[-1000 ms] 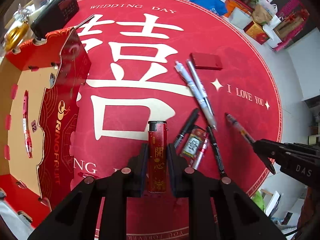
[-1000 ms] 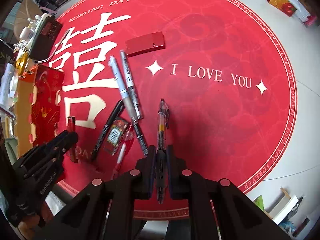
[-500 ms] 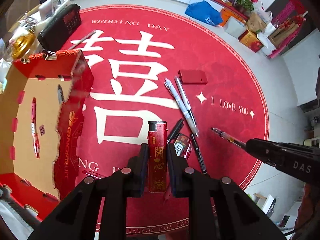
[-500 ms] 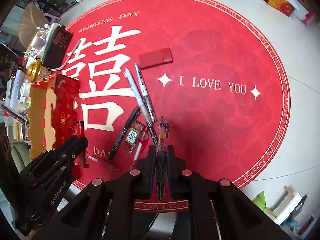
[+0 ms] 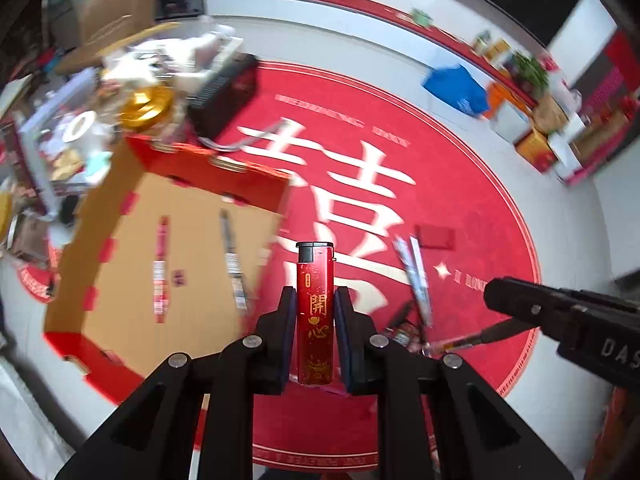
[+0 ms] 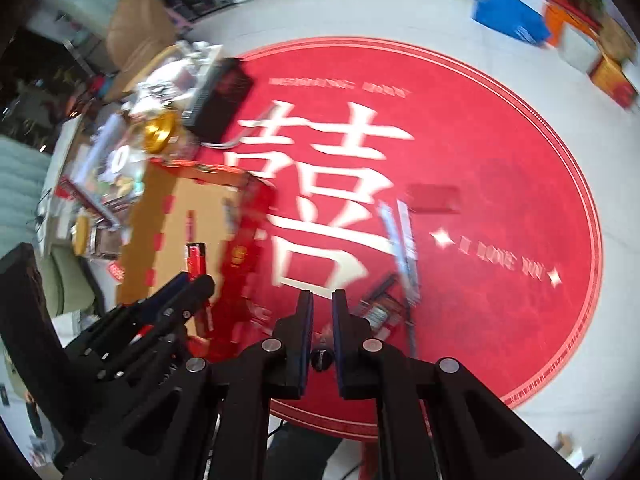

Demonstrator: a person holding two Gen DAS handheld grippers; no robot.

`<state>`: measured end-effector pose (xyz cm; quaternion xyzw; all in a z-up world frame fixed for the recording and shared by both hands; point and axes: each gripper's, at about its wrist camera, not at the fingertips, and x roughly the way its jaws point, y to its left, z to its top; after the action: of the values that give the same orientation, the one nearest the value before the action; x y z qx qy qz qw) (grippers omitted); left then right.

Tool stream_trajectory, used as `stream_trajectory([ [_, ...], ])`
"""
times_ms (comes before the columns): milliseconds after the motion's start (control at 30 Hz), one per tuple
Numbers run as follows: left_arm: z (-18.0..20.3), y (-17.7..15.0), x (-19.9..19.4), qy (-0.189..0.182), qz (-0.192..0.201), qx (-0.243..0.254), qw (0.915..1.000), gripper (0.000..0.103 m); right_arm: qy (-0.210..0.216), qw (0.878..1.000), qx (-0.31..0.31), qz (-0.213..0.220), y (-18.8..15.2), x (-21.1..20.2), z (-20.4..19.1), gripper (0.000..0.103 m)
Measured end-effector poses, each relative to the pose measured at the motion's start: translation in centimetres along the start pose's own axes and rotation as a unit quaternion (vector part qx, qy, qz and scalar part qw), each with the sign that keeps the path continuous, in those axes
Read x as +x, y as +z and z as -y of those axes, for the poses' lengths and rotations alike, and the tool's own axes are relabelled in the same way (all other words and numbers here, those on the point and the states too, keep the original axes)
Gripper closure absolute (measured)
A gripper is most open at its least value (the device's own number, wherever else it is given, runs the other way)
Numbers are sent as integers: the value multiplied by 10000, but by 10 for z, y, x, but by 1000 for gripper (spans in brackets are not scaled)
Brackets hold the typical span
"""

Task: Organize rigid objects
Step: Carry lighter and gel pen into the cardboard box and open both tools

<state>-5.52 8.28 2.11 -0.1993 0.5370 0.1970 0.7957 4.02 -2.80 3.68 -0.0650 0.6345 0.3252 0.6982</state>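
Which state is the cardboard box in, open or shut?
Open: the cardboard box has no lid on, showing two pens on its floor.

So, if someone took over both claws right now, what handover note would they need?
Left claw: shut on the red lighter, lifted above the mat.
Right claw: shut on a pen, also lifted.
The cardboard box already holds two pens.
Left to do: drop lighter and pen into the box, then collect the pens, small packet and flat red case on the red mat.
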Motion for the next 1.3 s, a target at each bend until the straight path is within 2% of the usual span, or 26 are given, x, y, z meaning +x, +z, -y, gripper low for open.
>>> stream_trajectory([
  [367, -97, 5, -29, 810, 263, -834, 9929, 83, 405, 9938, -1033, 116, 35, 6, -117, 92],
  [633, -139, 2, -30, 1101, 266, -1276, 9853, 83, 436, 9875, -1509, -147, 36, 36, -167, 92],
  [800, -156, -3, -26, 1201, 216, -1448, 9819, 83, 452, 9846, -1670, -257, 35, 49, -185, 92],
  [1300, -172, -5, -13, 1224, 20, -1533, 9806, 83, 444, 9813, -1830, -396, 34, 65, -202, 92],
])
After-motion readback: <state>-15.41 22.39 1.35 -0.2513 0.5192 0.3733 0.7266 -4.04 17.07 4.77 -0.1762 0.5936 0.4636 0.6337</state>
